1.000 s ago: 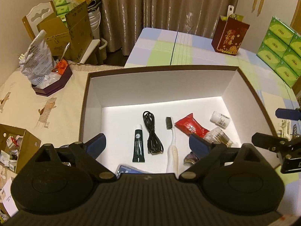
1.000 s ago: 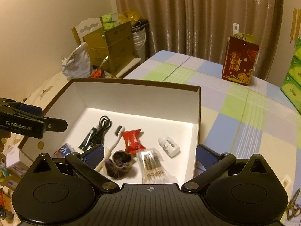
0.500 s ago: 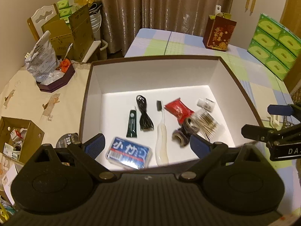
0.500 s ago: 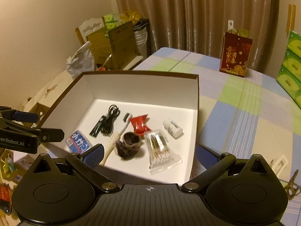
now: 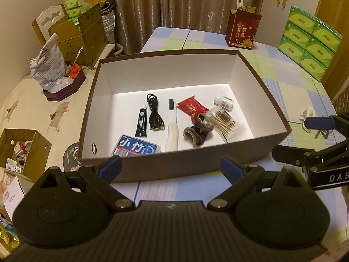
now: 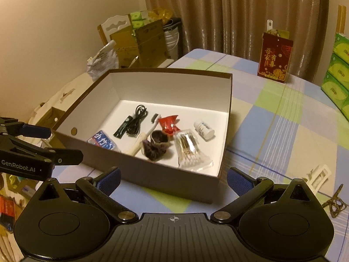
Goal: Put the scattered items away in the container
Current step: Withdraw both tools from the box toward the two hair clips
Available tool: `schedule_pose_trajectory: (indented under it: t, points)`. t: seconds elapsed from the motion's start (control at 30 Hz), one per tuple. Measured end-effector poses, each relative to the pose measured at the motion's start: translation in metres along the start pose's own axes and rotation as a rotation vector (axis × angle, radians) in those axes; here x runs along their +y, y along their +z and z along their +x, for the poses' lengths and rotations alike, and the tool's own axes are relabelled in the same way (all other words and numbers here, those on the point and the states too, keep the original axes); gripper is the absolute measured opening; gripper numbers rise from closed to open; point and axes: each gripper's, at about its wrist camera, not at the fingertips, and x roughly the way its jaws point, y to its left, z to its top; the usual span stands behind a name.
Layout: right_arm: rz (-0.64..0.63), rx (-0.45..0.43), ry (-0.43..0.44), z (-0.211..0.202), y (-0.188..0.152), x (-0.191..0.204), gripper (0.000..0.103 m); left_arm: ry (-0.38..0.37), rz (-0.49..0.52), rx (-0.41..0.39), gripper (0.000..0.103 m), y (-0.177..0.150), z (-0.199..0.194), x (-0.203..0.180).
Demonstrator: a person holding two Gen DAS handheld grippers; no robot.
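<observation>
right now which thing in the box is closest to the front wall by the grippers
The blue packet with white characters: it lies against the box's near wall at the left, ahead of the toothbrush and green tube.

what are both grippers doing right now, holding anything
left gripper: open, jaws wide apart, holding nothing.
right gripper: open, jaws wide apart, holding nothing.

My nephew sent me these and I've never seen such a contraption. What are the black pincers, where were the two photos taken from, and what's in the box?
They are two hand-held grippers; a person carries one in each hand, with a camera looking along its fingers. One photo is from the left gripper, the other from the right gripper. Both are open and hold nothing. The brown box on the checked tablecloth holds a toothbrush, black cable, green tube, red packet, cotton swabs, small bottle, blue packet and a dark scrunchie.
</observation>
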Motion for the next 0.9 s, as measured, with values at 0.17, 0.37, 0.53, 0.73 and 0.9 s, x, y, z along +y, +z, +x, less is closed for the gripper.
schedule_pose_trajectory:
  t: [0.17,0.37,0.53,0.73,0.9]
  points:
    - [-0.005,0.016,0.009,-0.006,-0.010,-0.004,0.101,0.001,0.001,0.006,0.095,-0.007,-0.004,-0.011]
    - [-0.002,0.039,0.008,-0.012,-0.021,-0.013,0.101,-0.002,0.003,0.023,0.095,-0.016,-0.005,-0.026]
    - [0.000,0.053,0.007,-0.016,-0.027,-0.023,0.101,-0.005,0.003,0.034,0.095,-0.022,-0.005,-0.038]
    - [-0.005,0.068,0.005,-0.023,-0.034,-0.033,0.101,-0.004,0.000,0.041,0.095,-0.026,-0.006,-0.050]
    - [-0.003,0.081,0.003,-0.029,-0.043,-0.045,0.101,-0.009,0.003,0.052,0.095,-0.029,-0.005,-0.064]
